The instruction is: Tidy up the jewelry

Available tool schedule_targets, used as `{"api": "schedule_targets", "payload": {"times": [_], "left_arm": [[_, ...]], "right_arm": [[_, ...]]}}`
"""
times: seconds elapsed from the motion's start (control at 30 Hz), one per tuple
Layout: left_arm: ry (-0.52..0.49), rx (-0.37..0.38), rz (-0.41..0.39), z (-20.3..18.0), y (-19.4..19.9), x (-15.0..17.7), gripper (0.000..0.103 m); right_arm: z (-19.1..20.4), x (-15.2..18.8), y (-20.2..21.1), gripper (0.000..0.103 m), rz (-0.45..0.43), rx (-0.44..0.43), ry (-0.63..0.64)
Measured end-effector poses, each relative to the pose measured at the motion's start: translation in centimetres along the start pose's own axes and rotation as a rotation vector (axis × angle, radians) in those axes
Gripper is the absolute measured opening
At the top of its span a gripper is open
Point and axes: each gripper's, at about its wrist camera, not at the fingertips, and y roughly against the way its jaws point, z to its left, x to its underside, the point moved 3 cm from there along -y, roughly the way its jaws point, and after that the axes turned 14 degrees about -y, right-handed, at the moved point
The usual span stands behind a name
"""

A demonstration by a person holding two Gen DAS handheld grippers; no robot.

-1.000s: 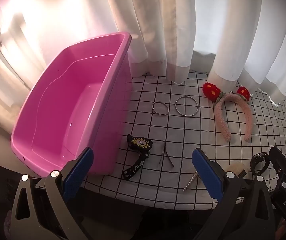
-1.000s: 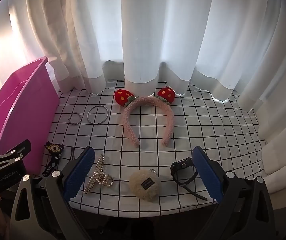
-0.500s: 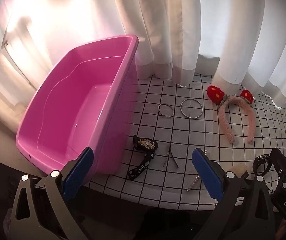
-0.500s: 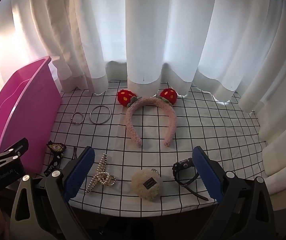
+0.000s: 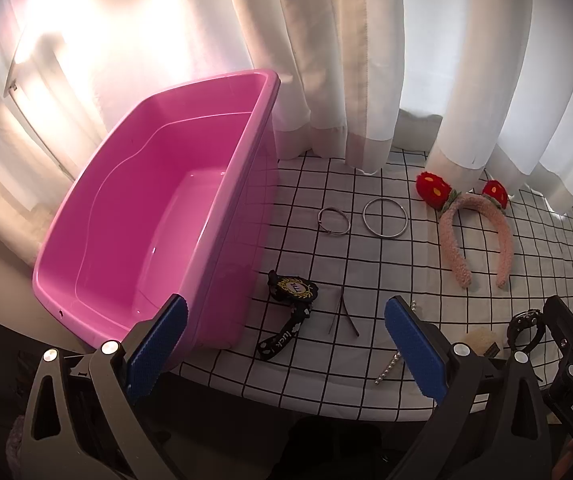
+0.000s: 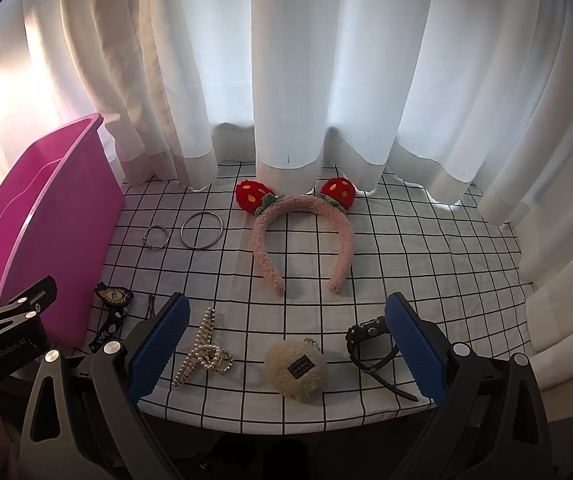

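An empty pink bin point(image 5: 146, 216) stands at the left of the checked cloth point(image 6: 426, 264). On the cloth lie a pink strawberry headband point(image 6: 302, 236), a small ring point(image 6: 155, 237), a larger bangle point(image 6: 201, 230), a black "luck" badge strap point(image 5: 291, 312), a thin hairpin point(image 5: 342, 314), a pearl hair claw point(image 6: 202, 348), a beige fluffy pompom point(image 6: 296, 370) and a black watch point(image 6: 370, 340). My left gripper point(image 5: 284, 348) is open and empty, near the bin's front corner. My right gripper point(image 6: 284, 348) is open and empty, above the table's front edge by the pompom.
White curtains point(image 6: 286, 80) hang along the back and right of the table. The table's front edge point(image 6: 286, 424) lies just ahead of both grippers. The bin's wall point(image 6: 66, 240) borders the cloth on the left.
Both grippers have pulled back and risen a little, so the table objects sit lower and farther in view. Nothing on the table has moved.
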Motion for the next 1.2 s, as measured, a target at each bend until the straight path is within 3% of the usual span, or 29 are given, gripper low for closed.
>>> {"api": "schedule_targets", "payload": {"times": [1.2], "left_arm": [[0.004, -0.003, -0.001, -0.24, 0.23, 0.45, 0.097]], "right_arm": [[-0.07, -0.01, 0.29, 0.094, -0.003, -0.002, -0.003]]}}
